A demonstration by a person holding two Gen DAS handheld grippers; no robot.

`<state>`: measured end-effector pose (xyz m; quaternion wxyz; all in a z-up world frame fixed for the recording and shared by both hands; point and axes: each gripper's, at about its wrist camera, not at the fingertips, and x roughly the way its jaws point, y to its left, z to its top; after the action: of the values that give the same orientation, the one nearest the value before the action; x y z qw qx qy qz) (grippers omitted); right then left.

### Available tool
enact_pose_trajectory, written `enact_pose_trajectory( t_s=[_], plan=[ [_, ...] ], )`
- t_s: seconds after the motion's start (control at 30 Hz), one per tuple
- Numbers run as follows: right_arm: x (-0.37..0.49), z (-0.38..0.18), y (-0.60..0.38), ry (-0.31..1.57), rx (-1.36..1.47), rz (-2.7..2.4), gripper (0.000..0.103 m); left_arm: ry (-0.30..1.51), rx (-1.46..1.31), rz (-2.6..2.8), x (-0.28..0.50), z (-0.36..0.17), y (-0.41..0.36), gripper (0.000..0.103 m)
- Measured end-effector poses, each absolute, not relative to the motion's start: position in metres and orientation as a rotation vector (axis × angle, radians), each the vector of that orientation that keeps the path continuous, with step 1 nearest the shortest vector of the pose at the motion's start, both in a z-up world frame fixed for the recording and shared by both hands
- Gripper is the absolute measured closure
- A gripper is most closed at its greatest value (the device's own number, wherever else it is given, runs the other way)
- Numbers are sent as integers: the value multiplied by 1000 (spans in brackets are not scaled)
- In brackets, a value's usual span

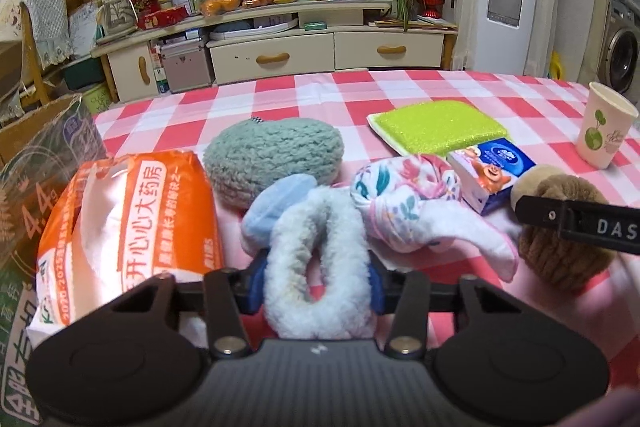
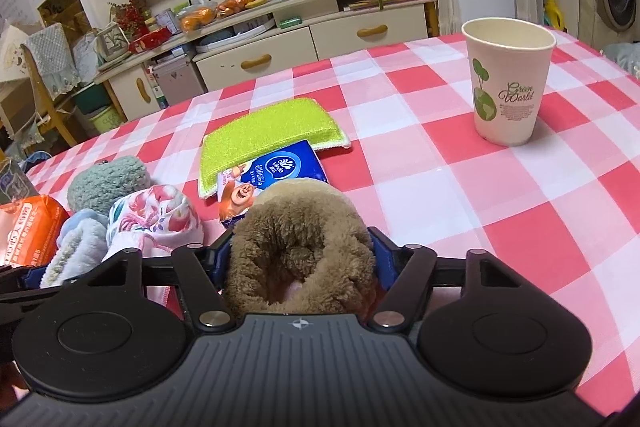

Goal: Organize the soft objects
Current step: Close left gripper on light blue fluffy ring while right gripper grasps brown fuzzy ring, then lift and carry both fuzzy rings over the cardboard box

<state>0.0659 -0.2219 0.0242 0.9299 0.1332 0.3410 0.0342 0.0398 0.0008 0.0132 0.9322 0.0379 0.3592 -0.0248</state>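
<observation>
Two fluffy rings sit between two claws, one each. The left claw (image 1: 316, 283) is clenched on the white ring (image 1: 316, 267) at the lower middle of its frame, the ring's long axis running straight away from the camera. The right claw (image 2: 300, 267) grips the brown ring (image 2: 300, 247) likewise, low and centered. Both claws are level, low over the checkered tablecloth (image 2: 440, 187). The pile of soft things, floral cloth (image 1: 400, 199) and grey-green plush (image 1: 276, 155), lies just ahead of the left claw, which is nearer it.
</observation>
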Motion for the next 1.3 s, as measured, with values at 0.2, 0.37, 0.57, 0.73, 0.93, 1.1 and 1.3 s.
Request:
enact_pose_trajectory(
  t_s=[0.2, 0.37, 0.57, 0.73, 0.93, 1.1, 1.3],
  plan=[
    [67, 22, -218, 693, 259, 61, 28, 752, 40, -77, 36, 18, 10, 71],
    [65, 22, -215, 684, 240, 57, 32, 757, 11, -100, 29, 25, 13, 73],
    [61, 22, -213, 671, 223, 60, 40, 751, -22, -135, 16, 35, 16, 73],
    [57, 22, -211, 655, 191, 58, 47, 737, -32, -169, 4, 43, 16, 73],
    [51, 23, -209, 642, 172, 65, 52, 704, -53, -206, -9, 56, 21, 73],
    [43, 25, -208, 618, 151, 61, 53, 678, -67, -229, -18, 65, 24, 73],
    [35, 27, -209, 607, 155, 53, 54, 656, -75, -250, -25, 72, 30, 73]
  ],
)
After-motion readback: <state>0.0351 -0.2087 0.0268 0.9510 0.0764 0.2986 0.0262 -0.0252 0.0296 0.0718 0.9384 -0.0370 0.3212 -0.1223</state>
